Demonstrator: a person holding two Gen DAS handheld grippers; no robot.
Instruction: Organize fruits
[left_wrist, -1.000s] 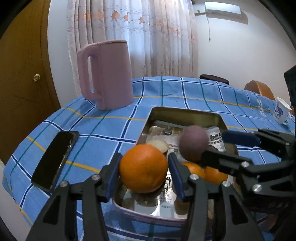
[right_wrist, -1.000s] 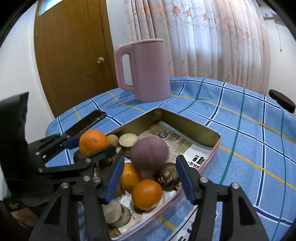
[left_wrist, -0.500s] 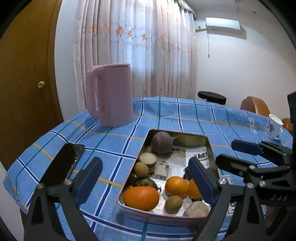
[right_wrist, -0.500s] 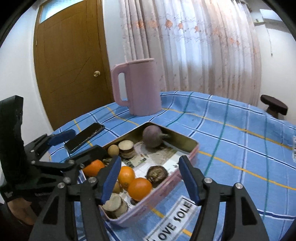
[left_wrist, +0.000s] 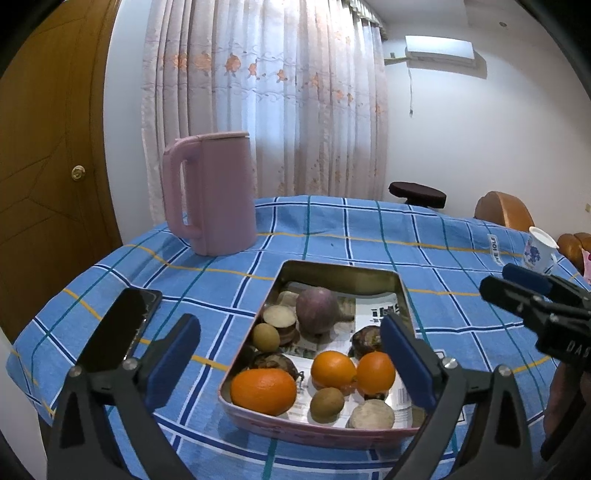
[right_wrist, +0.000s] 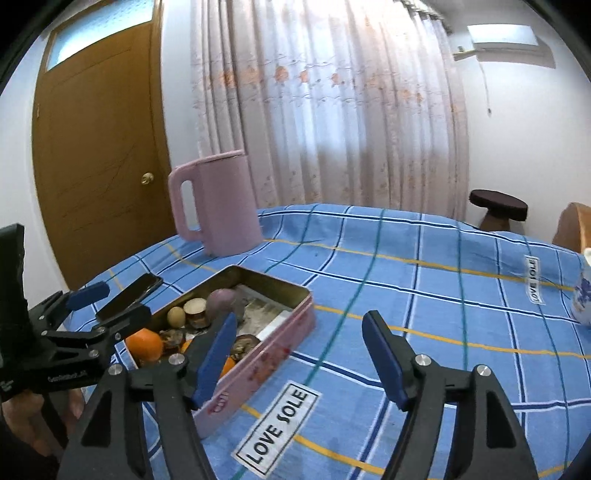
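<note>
1. Pink-walled and metal inside, the tin (left_wrist: 334, 264) sits on the blue checked tablecloth (left_wrist: 424, 236) and holds all the fruit in view: a large orange (left_wrist: 263, 390) at its near left corner, two smaller oranges (left_wrist: 333, 369), a purple fruit (left_wrist: 317, 311) toward the far end, plus brown and pale pieces.
2. Both tools are empty. The left gripper (left_wrist: 291, 363) is spread wide above the tin's near end; the right gripper (right_wrist: 299, 356) is spread wide over bare cloth beside the tin.
3. Risk, as I judge it: a low sweep by either tool could clip the tin's rim and shove it, rolling the crowded fruit; the phone (left_wrist: 120, 328) near the table edge could also get knocked.
4. Only the left wrist view shows the tin's full contents and a cup (left_wrist: 537, 249); only the right wrist view shows the tin's outer wall and the "LOVE SOLE" label (right_wrist: 277, 424).
</note>
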